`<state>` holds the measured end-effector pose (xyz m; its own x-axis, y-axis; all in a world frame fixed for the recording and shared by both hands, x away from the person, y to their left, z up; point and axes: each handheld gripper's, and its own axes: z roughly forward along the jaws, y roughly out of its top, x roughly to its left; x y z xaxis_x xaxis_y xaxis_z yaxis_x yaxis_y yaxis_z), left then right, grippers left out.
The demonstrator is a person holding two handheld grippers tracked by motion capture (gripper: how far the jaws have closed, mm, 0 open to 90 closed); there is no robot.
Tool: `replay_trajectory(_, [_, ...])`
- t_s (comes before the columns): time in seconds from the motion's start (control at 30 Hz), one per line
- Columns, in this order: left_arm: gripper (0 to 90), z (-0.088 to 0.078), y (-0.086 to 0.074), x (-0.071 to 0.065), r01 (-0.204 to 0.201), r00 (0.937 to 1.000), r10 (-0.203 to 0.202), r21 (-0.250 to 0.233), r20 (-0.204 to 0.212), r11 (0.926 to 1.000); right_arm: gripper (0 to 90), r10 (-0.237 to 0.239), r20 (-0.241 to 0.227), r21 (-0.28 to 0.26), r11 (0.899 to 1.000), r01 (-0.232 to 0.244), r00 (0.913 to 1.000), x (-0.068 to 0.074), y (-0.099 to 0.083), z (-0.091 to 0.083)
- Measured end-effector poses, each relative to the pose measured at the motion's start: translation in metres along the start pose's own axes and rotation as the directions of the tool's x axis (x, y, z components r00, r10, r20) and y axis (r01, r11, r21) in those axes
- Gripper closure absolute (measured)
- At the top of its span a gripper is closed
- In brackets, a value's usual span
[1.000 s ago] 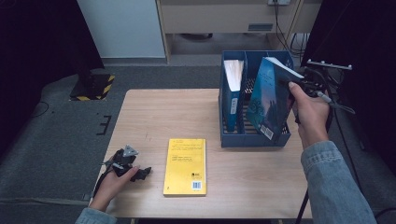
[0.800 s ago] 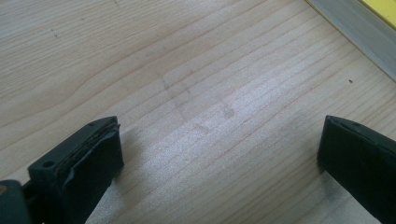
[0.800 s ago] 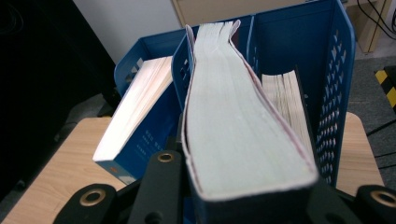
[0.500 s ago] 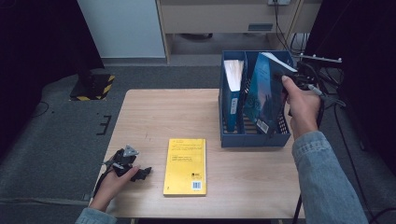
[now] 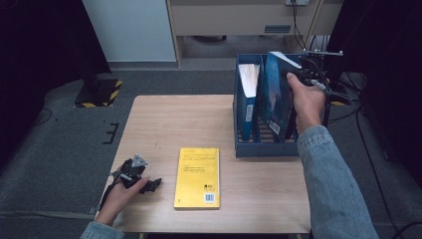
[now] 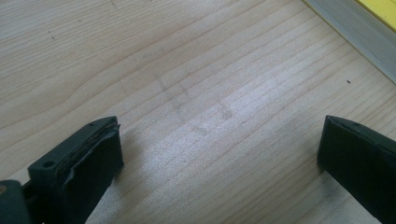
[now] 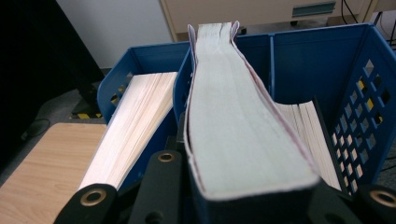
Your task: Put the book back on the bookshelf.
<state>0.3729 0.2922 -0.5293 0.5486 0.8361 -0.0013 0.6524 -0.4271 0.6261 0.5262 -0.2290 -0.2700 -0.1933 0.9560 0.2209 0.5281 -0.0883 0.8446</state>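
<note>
While my right claw is clamped on the blue book, I hold that book upright over the blue rack at the bench's far right corner. In the high view its lower end sits down inside the rack, in the slot right of the divider; whether it touches the rack floor I cannot tell. In the right gripper view the book rises between my jaws, page edge facing the camera, covers flaring a little at the top. My jaws press on both covers near the bottom of that view.

Another book stands in the rack's left slot, pages up, leaning slightly; in the right gripper view it lies just left of mine. More pages show in the slot to the right, beside the rack's perforated wall.

My left claw rests on the bench near the front left corner, jaws apart, nothing between them. The left gripper view shows bare wood between the two black jaws and a sliver of the yellow book at the top right corner.

The yellow book lies flat near the front edge, about mid-bench, just right of my left claw and apart from it, well apart from the rack.
</note>
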Motion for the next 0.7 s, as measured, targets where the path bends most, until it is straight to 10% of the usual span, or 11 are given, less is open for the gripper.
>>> replay_trajectory(0.7, [0.0, 0.001, 0.001, -0.002, -0.01, 0.9999, 0.01, -0.002, 0.008, 0.9999, 73.4, 0.019, 0.037, -0.054, 0.998, -0.017, 0.9991, 0.004, -0.018, 0.027])
